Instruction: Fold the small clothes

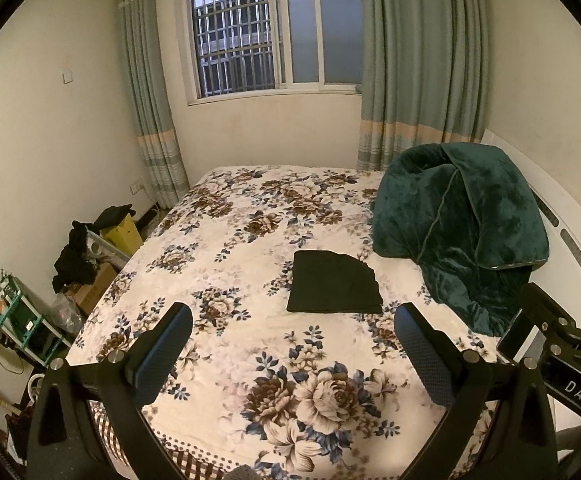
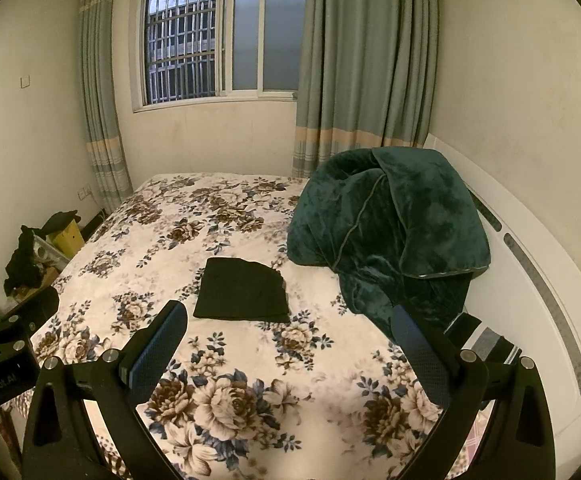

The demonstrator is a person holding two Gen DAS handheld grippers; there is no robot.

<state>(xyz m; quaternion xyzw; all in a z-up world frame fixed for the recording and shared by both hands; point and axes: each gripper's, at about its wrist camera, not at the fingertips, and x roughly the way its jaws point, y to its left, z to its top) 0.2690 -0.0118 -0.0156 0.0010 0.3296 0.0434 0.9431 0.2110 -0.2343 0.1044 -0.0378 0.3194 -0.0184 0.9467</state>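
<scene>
The landmark is the bed [image 1: 250, 360], covered by a cream blanket with a brown and blue flower print. A folded dark garment [image 1: 334, 282] lies flat near the middle of the bed; its near edge is straight and its far right corner is rounded. In the right wrist view the same garment [image 2: 242, 290] sits ahead of the gripper and slightly to its left.

The left gripper [image 1: 292, 354] hangs above the near part of the bed, jaws spread wide, holding nothing. The right gripper [image 2: 288, 350] is likewise above the near part of the bed, jaws spread wide and empty. Neither gripper touches the garment.

A heaped dark green plush blanket [image 1: 462, 232] rests on the right side of the bed, just beside the garment, against a white headboard [image 2: 530, 280]. Beyond the far end of the bed stands a barred window [image 1: 274, 28] flanked by grey-green curtains [image 1: 422, 60].
</scene>
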